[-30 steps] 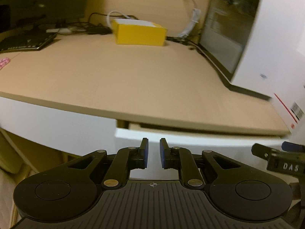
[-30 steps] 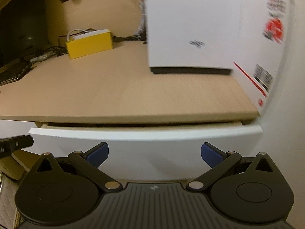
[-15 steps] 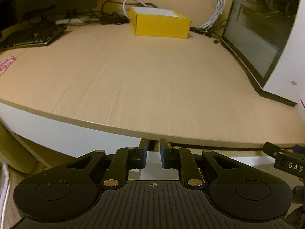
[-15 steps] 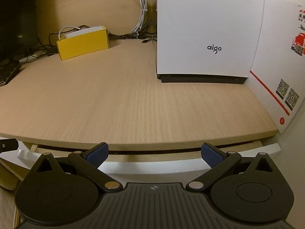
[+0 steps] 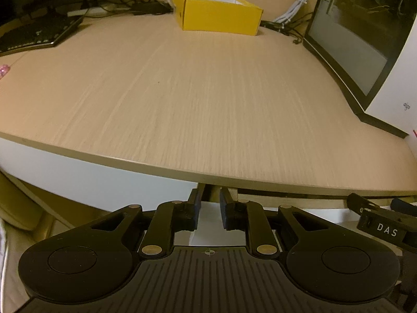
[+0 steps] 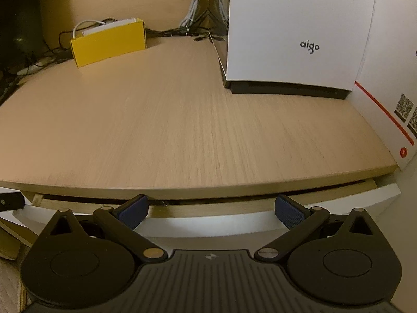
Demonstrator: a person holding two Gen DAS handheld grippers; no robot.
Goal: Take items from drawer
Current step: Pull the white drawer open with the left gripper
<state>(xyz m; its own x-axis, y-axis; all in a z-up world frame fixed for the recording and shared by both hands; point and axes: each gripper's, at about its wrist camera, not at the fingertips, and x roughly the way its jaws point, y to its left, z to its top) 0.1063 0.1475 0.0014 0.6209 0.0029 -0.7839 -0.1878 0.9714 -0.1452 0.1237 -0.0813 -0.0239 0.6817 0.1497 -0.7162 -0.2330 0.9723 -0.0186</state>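
The white drawer front (image 6: 208, 224) stands a little way out from under the wooden desk edge (image 6: 208, 186). Only a dark slit and the drawer's inner wooden wall show, and the contents are hidden. My right gripper (image 6: 212, 208) hangs just above the drawer front's top edge, jaws wide open and empty. In the left wrist view, my left gripper (image 5: 210, 210) is at the left end of the drawer front (image 5: 325, 213). Its jaws stand a narrow gap apart and are opening, and white drawer surface shows through the gap. I see no pad pressing on it. The right gripper's black body (image 5: 378, 224) shows at the right.
On the desk stand a yellow box (image 5: 219, 18) at the back, a white computer case (image 6: 294, 31) at the right, a white carton with a red stripe (image 6: 385, 96) beside it and a black keyboard (image 5: 39, 34) at the left. Cables run along the back wall.
Both cameras now look down more onto the desktop, and the drawer front sits lower in both views. The gap between the left jaws has widened slightly. The right jaws are unchanged.
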